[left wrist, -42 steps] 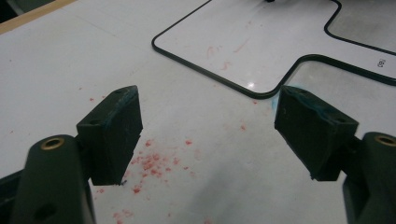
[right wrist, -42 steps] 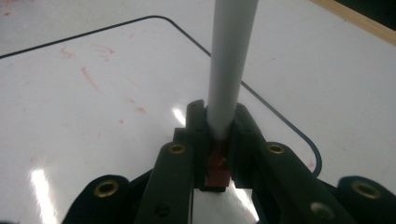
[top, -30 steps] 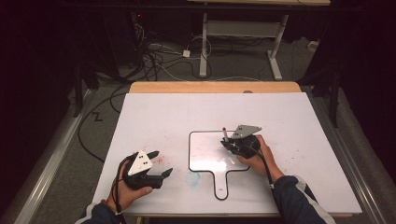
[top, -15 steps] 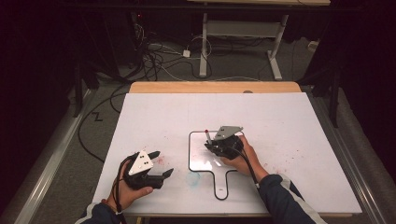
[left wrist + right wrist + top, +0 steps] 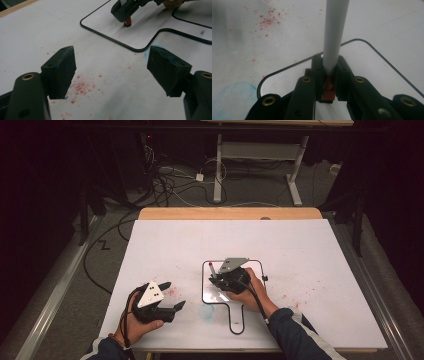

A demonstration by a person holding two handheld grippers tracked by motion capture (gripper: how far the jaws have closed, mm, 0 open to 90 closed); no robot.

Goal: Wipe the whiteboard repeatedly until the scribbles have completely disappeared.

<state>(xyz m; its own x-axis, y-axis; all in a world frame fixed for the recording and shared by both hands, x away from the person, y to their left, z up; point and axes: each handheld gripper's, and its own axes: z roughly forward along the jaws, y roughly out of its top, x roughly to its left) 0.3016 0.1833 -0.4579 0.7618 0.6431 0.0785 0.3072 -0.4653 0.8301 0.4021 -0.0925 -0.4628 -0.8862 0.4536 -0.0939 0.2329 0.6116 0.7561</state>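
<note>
A white paddle-shaped board (image 5: pixel 237 317) with a black rim lies on the white table sheet (image 5: pixel 300 250). My right gripper (image 5: pixel 220 279) is over the board's left part, shut on a grey marker (image 5: pixel 335 32) with a red end (image 5: pixel 212 265). In the right gripper view the barrel rises from between the closed jaws of the right gripper (image 5: pixel 329 63), above the board (image 5: pixel 367 65). My left gripper (image 5: pixel 173 295) rests near the front left of the sheet, open and with nothing in it. The left gripper view shows the left gripper (image 5: pixel 113 70) and, beyond it, the marker's red end (image 5: pixel 128 22) touching the board (image 5: pixel 155 22).
Red specks (image 5: pixel 172 291) dot the sheet by the left gripper and at the right (image 5: pixel 300 292). A blue smudge (image 5: pixel 205 312) lies left of the board's handle. The table's wooden far edge (image 5: pixel 230 213) borders a floor with cables (image 5: pixel 175 180) and a desk frame (image 5: pixel 260 150).
My right gripper has slid to the left across the board with the marker in it. The left gripper has stayed where it was, still open.
</note>
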